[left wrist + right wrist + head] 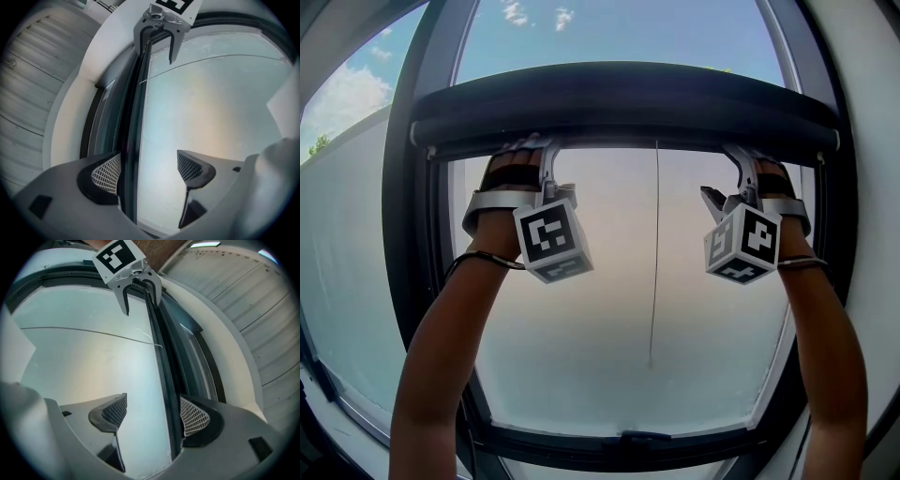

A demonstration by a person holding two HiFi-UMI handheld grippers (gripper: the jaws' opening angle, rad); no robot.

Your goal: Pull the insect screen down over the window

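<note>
A dark rounded bar [619, 103] spans the window near its top. Clear sky shows above it and a pale, hazy surface [581, 309] below. My left gripper [546, 155] reaches up to the bar's lower edge on the left, my right gripper [741, 161] on the right. In the left gripper view the left gripper [147, 171] stands open, the bar's dark edge [129, 140] running between the jaws close to one pad. The right gripper [154, 413] is open too, with the same edge [168, 380] by its right pad. Neither pair of pads presses on the bar.
A thin cord [653, 262] hangs down the middle of the hazy surface. The dark window frame [412, 234] curves round both sides and along the bottom [628, 441]. White wall [872, 141] flanks the right. Both forearms are raised in front of the pane.
</note>
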